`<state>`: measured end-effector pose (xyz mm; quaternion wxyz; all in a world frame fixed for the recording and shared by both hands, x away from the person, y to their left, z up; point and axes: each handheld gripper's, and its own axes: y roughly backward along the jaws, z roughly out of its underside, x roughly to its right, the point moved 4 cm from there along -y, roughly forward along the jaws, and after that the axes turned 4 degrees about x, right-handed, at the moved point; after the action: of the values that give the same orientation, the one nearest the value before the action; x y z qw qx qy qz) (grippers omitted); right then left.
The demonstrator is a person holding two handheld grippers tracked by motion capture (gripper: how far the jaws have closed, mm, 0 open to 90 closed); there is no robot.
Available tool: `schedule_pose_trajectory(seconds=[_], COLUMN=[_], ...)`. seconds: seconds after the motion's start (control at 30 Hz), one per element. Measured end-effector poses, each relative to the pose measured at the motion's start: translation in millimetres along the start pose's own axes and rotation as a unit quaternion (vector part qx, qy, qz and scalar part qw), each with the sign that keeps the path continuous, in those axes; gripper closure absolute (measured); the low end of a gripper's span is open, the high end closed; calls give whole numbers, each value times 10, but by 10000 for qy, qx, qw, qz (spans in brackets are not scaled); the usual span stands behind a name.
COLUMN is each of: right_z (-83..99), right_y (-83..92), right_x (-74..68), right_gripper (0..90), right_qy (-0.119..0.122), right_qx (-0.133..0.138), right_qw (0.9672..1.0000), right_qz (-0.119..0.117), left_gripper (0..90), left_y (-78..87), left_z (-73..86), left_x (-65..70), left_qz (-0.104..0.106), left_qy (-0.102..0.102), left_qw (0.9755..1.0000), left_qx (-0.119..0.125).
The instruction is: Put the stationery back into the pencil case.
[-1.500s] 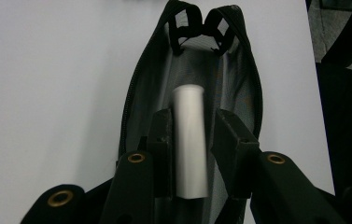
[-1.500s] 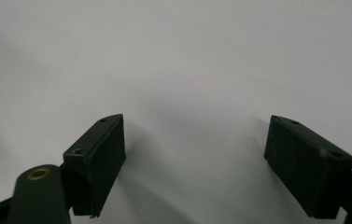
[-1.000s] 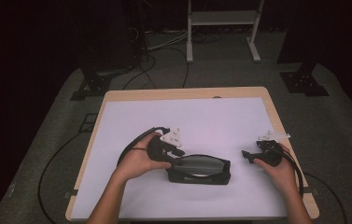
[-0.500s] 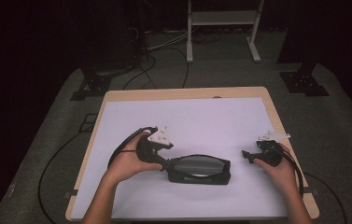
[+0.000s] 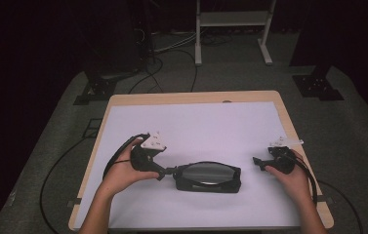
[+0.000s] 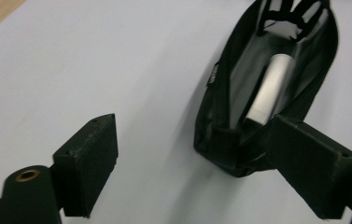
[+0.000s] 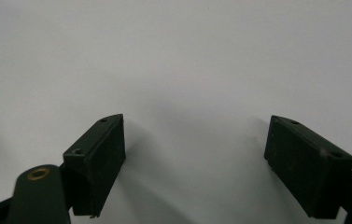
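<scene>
The black pouch (image 5: 208, 176) lies open near the table's (image 5: 123, 100) front edge, midway between its side edges, with a pale cylinder (image 6: 268, 89) inside. The left gripper (image 5: 168, 171), jaws just opened and released, sits just beside the pouch's left end. The right gripper (image 5: 255, 160), jaws apart and empty, rests near the right edge.

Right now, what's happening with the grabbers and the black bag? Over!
Left gripper jaws just opened, off the black pouch. Right gripper open, idle. White tube inside pouch. Nothing in the way.
</scene>
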<state>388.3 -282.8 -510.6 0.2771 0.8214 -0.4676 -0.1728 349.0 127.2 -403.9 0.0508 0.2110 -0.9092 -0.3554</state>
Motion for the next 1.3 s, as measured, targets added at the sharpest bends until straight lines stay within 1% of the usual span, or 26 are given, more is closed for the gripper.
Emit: schedule_pose_trajectory(seconds=[0.07,0.17,0.33,0.4,0.47,0.7,0.77,0.93,1.03,1.23,1.3], right_z=[0,0,0,0,0,0,0,0,0,0,0], right_y=[0,0,-1,-1,-1,-1,-1,0,0,0,0], right_x=[0,0,-1,-1,-1,-1,-1,-2,-2,-2,-2], right_gripper=[191,191,191,191,191,191,191,191,191,191,191], right_qy=[5,8,12,13,12,14,15,15,19,15,15], right_qx=[-4,-3,0,1,2,3,1,2,2,2,2], right_qw=[10000,10000,10000,10000,10000,10000,10000,10000,10000,10000,10000], right_qz=[5,6,11,11,11,10,12,13,13,11,11], left_gripper=[120,101,95,95,95,95,95,95,95,95,95], left_y=[21,68,129,154,174,223,228,241,238,222,219], left_z=[44,133,278,353,421,657,731,902,1009,1183,1218], left_x=[-12,-37,-72,-91,-104,-145,-158,-211,-249,-308,-326], left_qz=[-65,-161,-329,-367,-434,-589,-636,-833,-905,-1060,-1097], left_qy=[80,166,324,423,465,707,774,958,1076,1228,1242], left_qw=[9999,9997,9989,9984,9980,9957,9949,9918,9898,9860,9854], left_qx=[-12,-24,-15,-2,-42,-120,-139,-165,-224,-375,-396])
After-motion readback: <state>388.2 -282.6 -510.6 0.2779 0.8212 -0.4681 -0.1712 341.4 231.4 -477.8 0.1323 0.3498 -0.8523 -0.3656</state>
